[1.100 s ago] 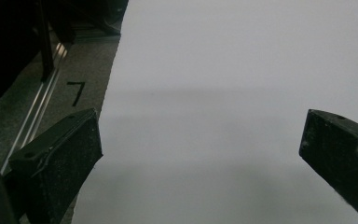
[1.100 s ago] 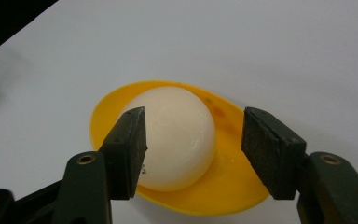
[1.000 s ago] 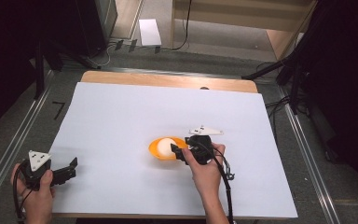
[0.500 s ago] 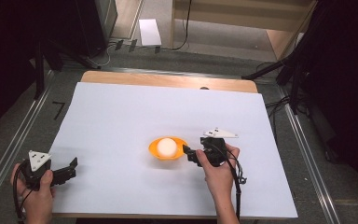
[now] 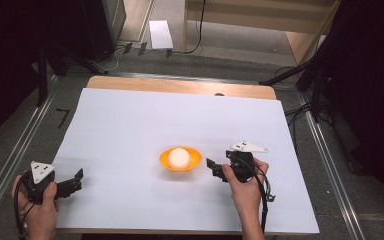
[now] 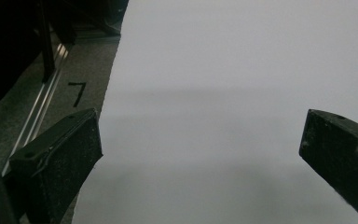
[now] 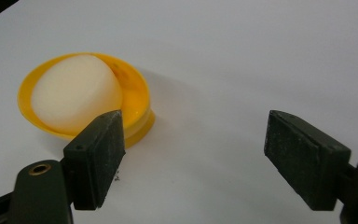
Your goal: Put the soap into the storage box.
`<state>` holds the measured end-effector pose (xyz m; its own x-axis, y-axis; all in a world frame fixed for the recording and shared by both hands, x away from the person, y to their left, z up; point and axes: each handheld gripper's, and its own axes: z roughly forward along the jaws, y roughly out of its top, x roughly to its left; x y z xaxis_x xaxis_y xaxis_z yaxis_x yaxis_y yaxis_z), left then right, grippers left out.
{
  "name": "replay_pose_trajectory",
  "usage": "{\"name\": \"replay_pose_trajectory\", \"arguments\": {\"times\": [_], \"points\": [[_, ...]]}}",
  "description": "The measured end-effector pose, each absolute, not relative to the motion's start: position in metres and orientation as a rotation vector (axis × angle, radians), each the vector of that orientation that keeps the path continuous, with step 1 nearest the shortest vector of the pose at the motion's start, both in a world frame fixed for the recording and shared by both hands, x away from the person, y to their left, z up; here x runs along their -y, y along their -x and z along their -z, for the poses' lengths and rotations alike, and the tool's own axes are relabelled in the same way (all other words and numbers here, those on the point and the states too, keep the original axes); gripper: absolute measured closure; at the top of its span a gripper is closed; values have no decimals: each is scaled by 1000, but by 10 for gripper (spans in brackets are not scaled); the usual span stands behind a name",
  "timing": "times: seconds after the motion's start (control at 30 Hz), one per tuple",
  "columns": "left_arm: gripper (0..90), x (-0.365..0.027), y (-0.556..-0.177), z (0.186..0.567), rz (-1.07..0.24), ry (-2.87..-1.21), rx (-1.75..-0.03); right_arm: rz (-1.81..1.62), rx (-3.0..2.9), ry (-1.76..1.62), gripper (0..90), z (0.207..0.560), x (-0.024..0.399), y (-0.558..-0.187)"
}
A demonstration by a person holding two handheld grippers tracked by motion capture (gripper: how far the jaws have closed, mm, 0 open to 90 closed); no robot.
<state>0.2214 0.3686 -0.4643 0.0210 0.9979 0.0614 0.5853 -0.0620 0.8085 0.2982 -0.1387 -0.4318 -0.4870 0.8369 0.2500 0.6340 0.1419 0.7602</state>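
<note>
High view: a white ball (image 5: 179, 157) sits in a shallow orange plastic bowl (image 5: 194, 161) on the white table sheet (image 5: 130, 120). The right gripper (image 5: 214, 169), jaws wide and empty, is just right of it. The left gripper (image 5: 75, 181) gapes wide at the near-left corner.

Lighting's pretty even overhead, white sheet (image 5: 130, 130) bright, surroundings dark; soft shadows, left gripper view kinda dim and blurry.

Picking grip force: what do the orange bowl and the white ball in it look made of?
Orange bowl: probably glossy moulded plastic, with an even colour and a soft sheen on its thin rim. White ball: matte, no highlights; foam or soft plastic, I can't tell which.
</note>
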Motion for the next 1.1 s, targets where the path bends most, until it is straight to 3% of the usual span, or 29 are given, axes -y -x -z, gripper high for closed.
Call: {"name": "replay_pose_trajectory", "arguments": {"times": [1.1], "points": [[0, -368, -221, 464, -901, -1708, -1623, -1167, -2091, -1556, 190, 459, 213, -278]]}}
